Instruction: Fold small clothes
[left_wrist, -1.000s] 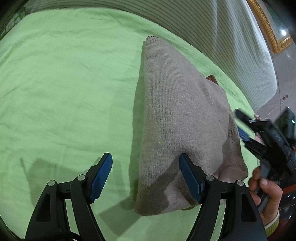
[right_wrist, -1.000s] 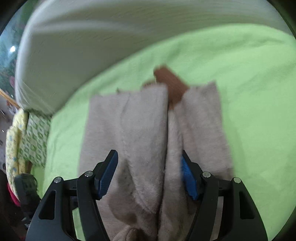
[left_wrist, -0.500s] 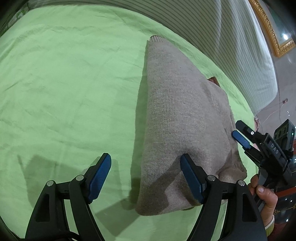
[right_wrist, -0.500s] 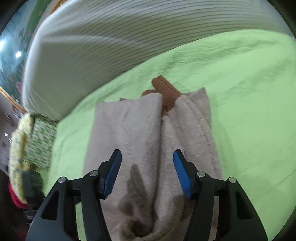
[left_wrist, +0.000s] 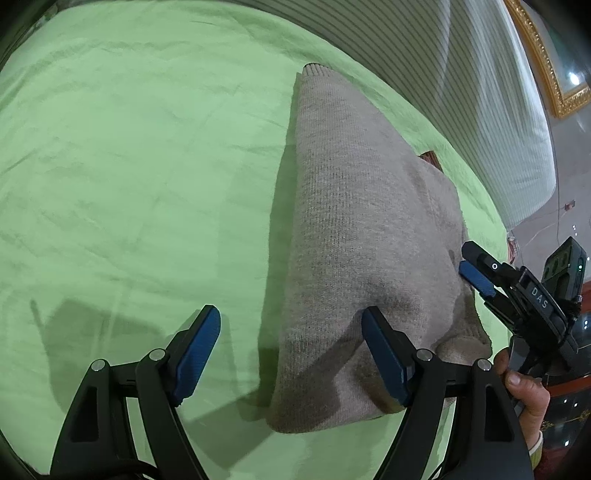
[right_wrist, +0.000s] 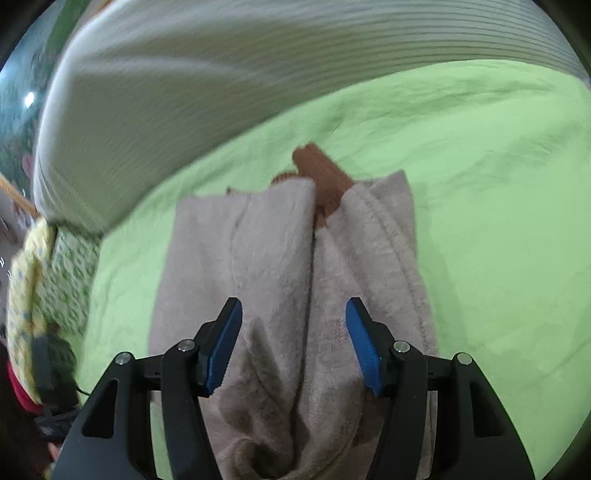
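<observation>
Right, our read at that instant:
garment: we saw the beige knit sweater (left_wrist: 354, 236) lying folded into a long strip on the green sheet (left_wrist: 129, 166), rust-brown cuff (right_wrist: 321, 173) poking out at the far end.
long axis: ran away from both tools, roughly along their fingers.
left gripper (left_wrist: 291, 354): jaws wide, nothing held; near hem sat between them, toward the right finger.
right gripper (right_wrist: 293, 345): jaws apart, empty, straddling the centre crease.
nearer: we judged both about equally close to the near end.
</observation>
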